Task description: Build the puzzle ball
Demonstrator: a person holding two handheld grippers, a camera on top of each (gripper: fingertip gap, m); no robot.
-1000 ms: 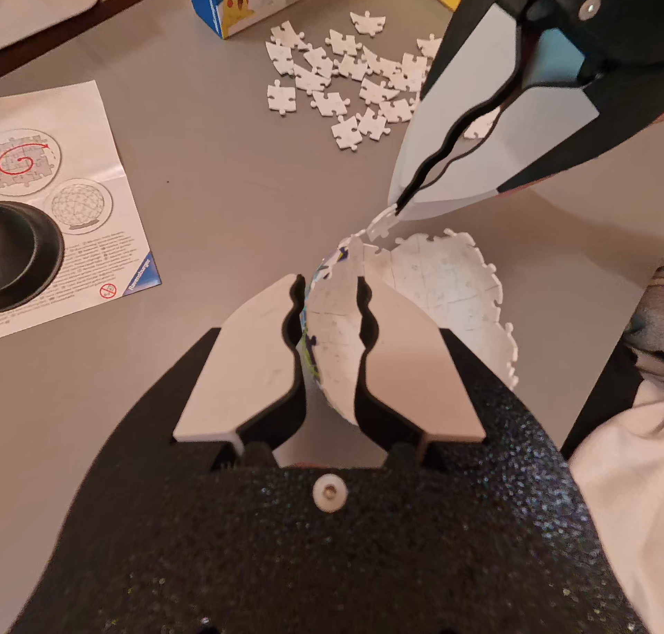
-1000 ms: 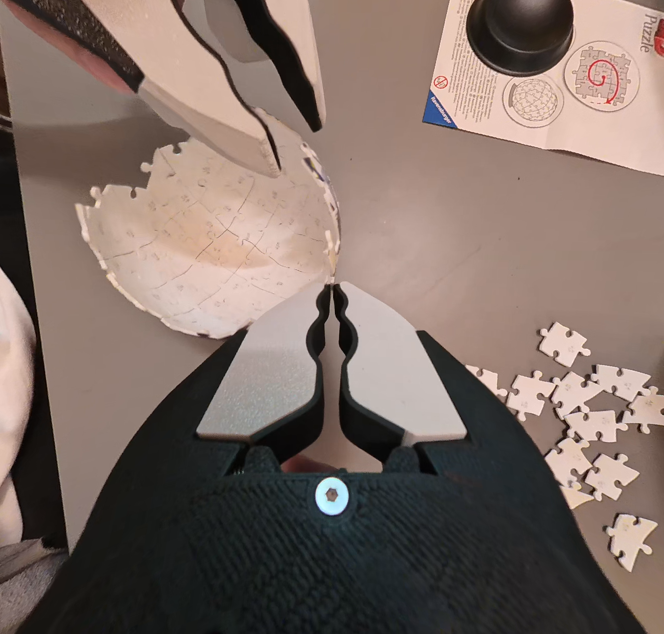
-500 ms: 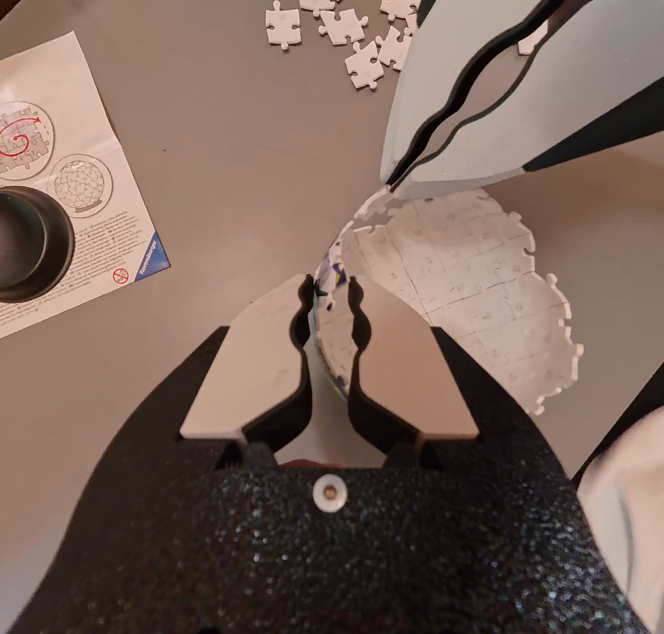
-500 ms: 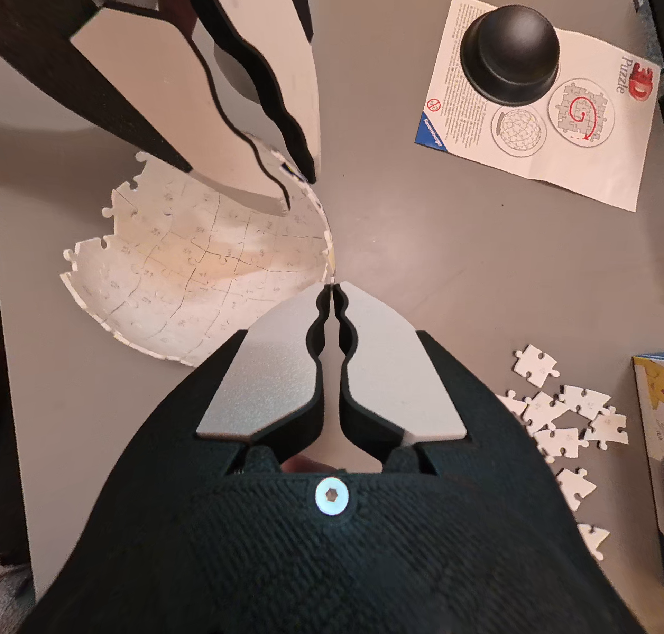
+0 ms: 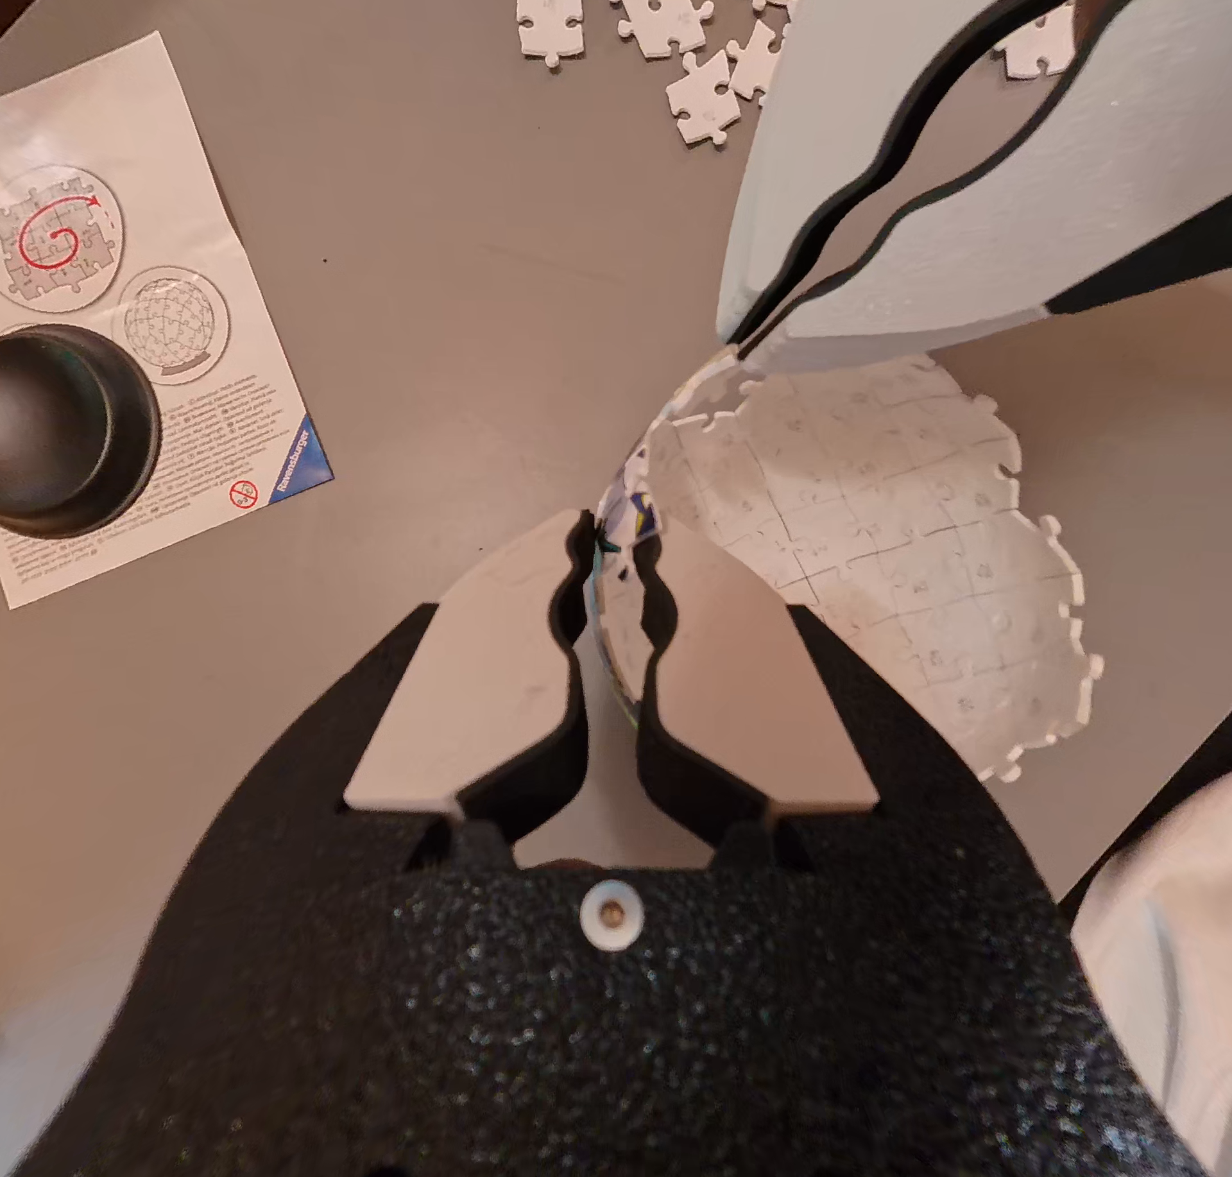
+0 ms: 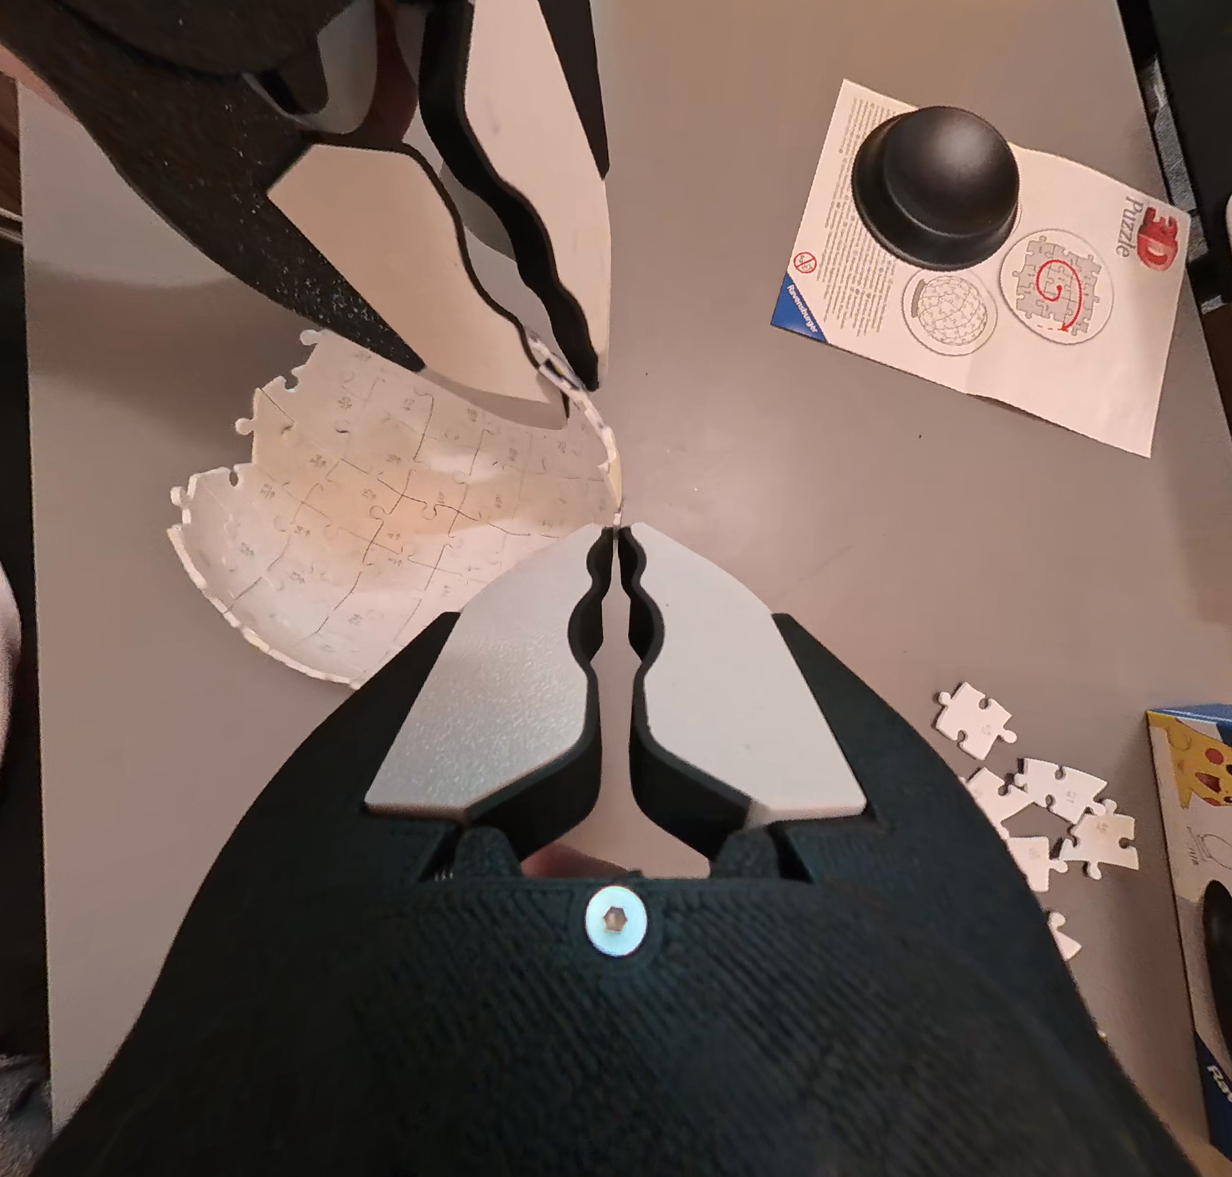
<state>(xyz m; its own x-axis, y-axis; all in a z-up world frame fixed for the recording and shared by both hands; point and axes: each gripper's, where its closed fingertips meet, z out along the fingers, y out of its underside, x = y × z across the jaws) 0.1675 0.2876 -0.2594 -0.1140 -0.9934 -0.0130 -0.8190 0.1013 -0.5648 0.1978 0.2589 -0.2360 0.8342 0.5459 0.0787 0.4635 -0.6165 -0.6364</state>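
The half-built puzzle ball, a white curved shell (image 5: 867,545) with printed colour on its outside, rests on the grey table; it also shows in the right wrist view (image 6: 373,511). My left gripper (image 5: 617,535) is shut on the shell's near rim, and it shows in the right wrist view (image 6: 573,388) at the upper left. My right gripper (image 6: 615,535) is shut on a white puzzle piece (image 5: 703,385) that it holds against the shell's rim, about a hand's width along from the left gripper. It shows in the left wrist view (image 5: 733,345) at the upper right.
Several loose white pieces (image 5: 667,11) lie at the far side, also in the right wrist view (image 6: 1040,805). An instruction sheet (image 5: 187,225) carries a black round stand (image 5: 60,431), (image 6: 933,191). A puzzle box (image 6: 1193,878) stands at the right edge. A white sleeve (image 5: 1167,945) is close. The left gripper's tips are roughly 5 cm from the right gripper's.
The shell has tipped so more of its inside faces up. My left gripper's jaws have narrowed and now hold the rim nearer their tips. The right gripper stays shut at the rim.
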